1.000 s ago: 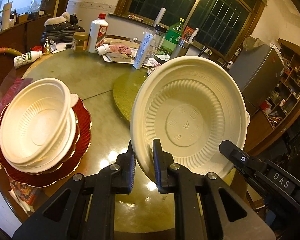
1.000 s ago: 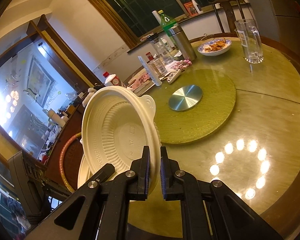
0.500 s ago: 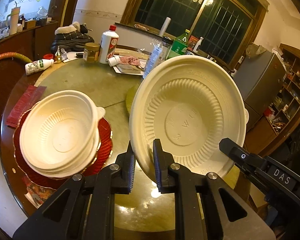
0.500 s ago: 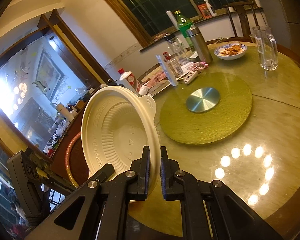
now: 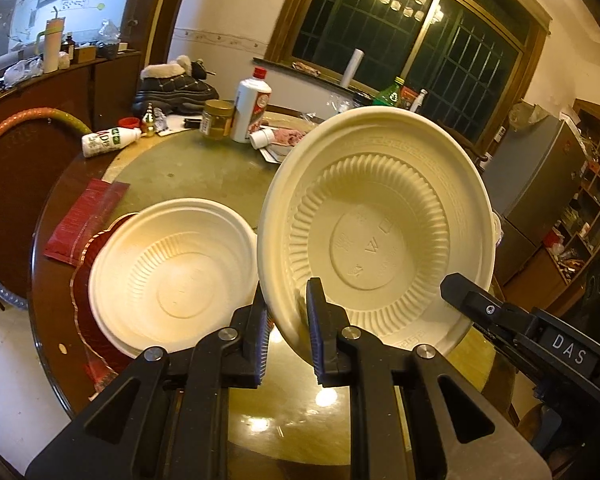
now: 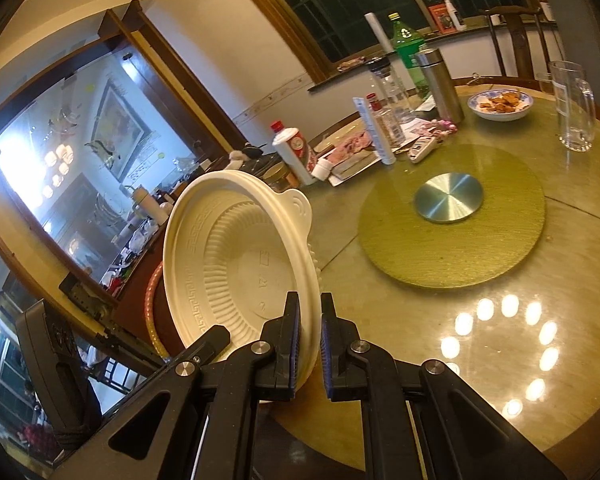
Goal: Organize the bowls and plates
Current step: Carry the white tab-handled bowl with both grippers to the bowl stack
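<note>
A cream disposable bowl (image 5: 376,236) is held tilted in the air by both grippers. My left gripper (image 5: 286,332) is shut on its near rim. My right gripper (image 6: 307,344) is shut on the opposite rim of the same bowl (image 6: 236,264), and its fingers (image 5: 480,300) show at the right of the left wrist view. Below and left, a stack of cream bowls (image 5: 172,276) rests on red gold-edged plates (image 5: 85,320) near the round table's edge.
The glass-topped table (image 6: 520,320) carries a green turntable (image 6: 452,216), bottles (image 5: 252,106), a jar, a glass pitcher (image 6: 572,104), a dish of food (image 6: 500,104) and a red packet (image 5: 86,216). A chair back (image 5: 16,168) stands to the left.
The held bowl has moved left toward the stack with both grippers. The stack now sits closer, just left of and below the bowl.
</note>
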`<state>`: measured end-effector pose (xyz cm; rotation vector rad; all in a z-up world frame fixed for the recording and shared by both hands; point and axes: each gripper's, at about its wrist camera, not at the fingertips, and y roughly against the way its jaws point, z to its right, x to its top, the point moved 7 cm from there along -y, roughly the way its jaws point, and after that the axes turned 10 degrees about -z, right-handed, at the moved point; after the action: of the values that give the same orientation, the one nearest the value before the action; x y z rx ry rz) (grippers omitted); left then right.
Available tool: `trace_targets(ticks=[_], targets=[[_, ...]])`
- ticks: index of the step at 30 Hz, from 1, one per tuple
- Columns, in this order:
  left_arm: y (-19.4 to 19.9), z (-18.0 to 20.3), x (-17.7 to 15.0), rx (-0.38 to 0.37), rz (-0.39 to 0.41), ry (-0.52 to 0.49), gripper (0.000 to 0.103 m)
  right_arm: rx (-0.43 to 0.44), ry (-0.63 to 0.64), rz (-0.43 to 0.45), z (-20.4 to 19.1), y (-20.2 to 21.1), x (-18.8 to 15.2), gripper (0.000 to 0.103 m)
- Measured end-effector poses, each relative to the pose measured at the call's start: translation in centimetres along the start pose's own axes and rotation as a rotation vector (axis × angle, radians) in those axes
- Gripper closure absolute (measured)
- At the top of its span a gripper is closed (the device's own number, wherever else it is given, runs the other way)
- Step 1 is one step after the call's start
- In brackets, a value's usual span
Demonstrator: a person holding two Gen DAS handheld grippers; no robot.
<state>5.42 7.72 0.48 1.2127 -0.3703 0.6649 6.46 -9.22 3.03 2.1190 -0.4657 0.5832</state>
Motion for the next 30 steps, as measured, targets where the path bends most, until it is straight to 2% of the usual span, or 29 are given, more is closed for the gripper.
trace_targets(ticks=[10, 20, 30], targets=[[2.0, -3.2, 0.8, 0.033, 0.046, 0.043, 0.088, 0.046, 0.061, -0.018, -3.8, -1.7, 0.2, 0.094], [2.5, -7.3, 0.9, 0.075, 0.053, 0.097, 0.088, 0.085, 0.095, -0.074, -6.5, -4.9, -0.1, 0.094], [3.0, -9.6, 0.8, 0.111, 0.057, 0.122, 0.088, 0.107, 0.116, -0.112, -8.7, -6.7, -0.5, 0.094]])
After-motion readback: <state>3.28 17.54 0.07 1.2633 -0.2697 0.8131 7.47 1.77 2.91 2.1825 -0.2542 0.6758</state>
